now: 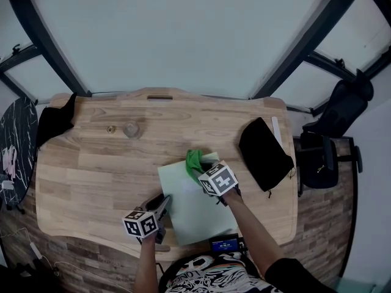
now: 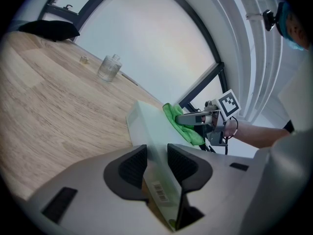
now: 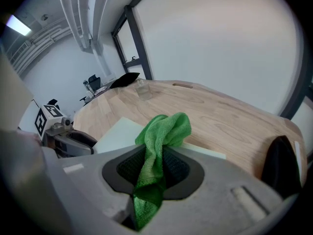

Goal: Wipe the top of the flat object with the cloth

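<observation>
Now: right gripper (image 3: 152, 164) jaws pinched on green cloth (image 3: 165, 129), bunch sticking out ahead of tips, over far part of flat object (image 1: 197, 211). Left gripper (image 2: 157, 156) clamps its near edge between both jaws. Advice: hold left firm, press cloth flat, pull overlapping strokes.

wooden table (image 1: 91, 170) | flat board (image 1: 190, 207) | black pouch (image 1: 263, 151) | glass jar (image 1: 131, 129)
</observation>
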The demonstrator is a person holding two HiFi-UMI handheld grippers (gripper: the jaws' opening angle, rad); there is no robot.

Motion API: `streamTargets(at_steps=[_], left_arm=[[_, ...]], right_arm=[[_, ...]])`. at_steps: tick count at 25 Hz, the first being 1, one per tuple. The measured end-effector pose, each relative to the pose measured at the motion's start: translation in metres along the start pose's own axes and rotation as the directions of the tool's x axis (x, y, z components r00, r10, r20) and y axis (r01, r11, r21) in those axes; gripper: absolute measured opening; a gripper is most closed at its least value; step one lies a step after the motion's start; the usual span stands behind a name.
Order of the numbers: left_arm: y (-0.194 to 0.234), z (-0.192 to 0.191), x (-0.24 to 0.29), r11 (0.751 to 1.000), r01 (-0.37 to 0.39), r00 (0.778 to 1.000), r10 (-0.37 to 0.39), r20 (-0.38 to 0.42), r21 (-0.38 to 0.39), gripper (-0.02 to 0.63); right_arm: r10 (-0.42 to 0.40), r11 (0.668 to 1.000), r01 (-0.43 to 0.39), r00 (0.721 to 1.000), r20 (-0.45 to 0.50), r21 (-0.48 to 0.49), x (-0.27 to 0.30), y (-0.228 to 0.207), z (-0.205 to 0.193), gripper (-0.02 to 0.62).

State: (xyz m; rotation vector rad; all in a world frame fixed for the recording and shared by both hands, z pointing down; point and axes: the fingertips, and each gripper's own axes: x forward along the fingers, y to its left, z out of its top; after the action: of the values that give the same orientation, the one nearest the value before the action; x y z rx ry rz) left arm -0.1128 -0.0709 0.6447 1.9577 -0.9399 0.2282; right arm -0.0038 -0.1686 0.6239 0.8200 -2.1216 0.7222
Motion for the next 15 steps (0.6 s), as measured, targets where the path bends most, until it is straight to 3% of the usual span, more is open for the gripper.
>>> streamTargets(at_steps=[9,15], left_arm=[[0.000,0.000,0.000,1.000,0.005,1.000,-0.004,0.001,-0.010,0.130],[0.000,0.001,0.000,1.000,0.011,1.000,-0.011,0.005,-0.023,0.130]], right_arm=[[0.132,0.978,-0.133,0.991,-0.018,-0.161,0.011,0.028,0.007,0.089],[0.210,0.911,-0.218,0.976,-0.061,-0.350,0.013,0.039,0.004,0.089]])
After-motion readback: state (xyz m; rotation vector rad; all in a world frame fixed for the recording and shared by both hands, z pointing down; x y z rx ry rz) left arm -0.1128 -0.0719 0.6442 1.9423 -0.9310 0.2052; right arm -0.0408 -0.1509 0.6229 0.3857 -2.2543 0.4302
